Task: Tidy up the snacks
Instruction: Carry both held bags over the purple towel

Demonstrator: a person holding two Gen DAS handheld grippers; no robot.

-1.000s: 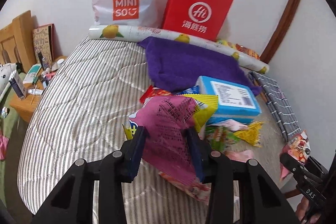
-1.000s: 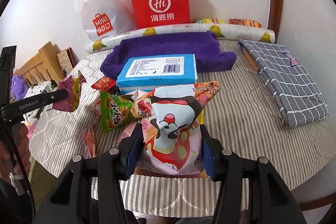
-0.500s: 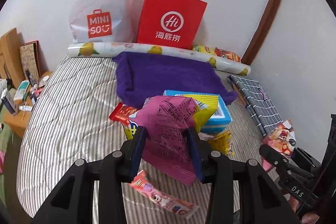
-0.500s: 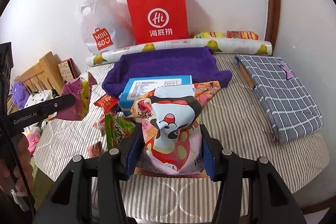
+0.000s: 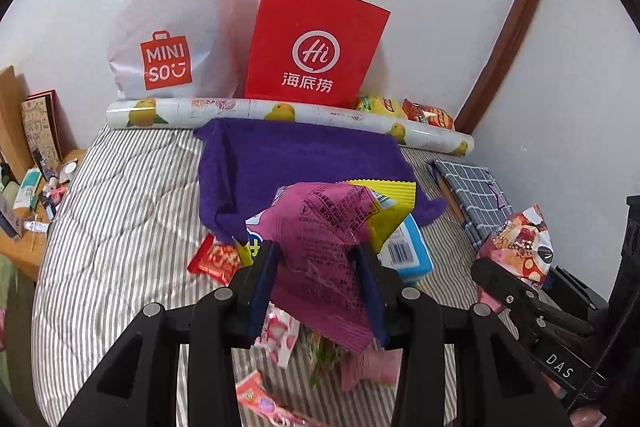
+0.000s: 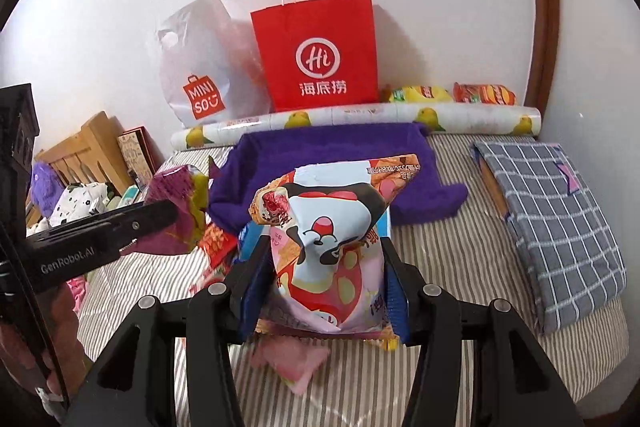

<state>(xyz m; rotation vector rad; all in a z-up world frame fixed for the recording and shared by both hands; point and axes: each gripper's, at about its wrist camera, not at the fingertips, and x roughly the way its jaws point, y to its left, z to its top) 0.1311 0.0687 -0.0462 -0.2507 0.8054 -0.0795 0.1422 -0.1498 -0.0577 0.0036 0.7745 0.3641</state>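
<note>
My left gripper (image 5: 318, 269) is shut on a magenta and yellow snack bag (image 5: 332, 227), held up above the striped bed (image 5: 120, 227). A pink and white cartoon snack bag (image 6: 328, 247) hangs in my right gripper (image 6: 326, 265), which is shut on it. Each view catches the other gripper with its bag: the right one (image 5: 516, 247) at the left wrist view's right edge, the left one (image 6: 176, 211) at the right wrist view's left. Below them lie a blue box (image 5: 404, 251), a red packet (image 5: 216, 259) and several small pink packets (image 5: 276, 339).
A red paper bag (image 5: 316, 43) and a white Miniso plastic bag (image 5: 172, 27) lean on the wall behind a fruit-print roll (image 5: 280, 111). A purple towel (image 5: 296, 155) lies mid-bed, a grey checked cloth (image 6: 556, 219) at right. Two snack bags (image 6: 452, 93) sit behind the roll. A cluttered wooden side table (image 5: 28, 247) stands left.
Both grippers have risen and drawn back from the pile with their bags still held. The blue box and loose packets now sit lower and farther beneath them.
</note>
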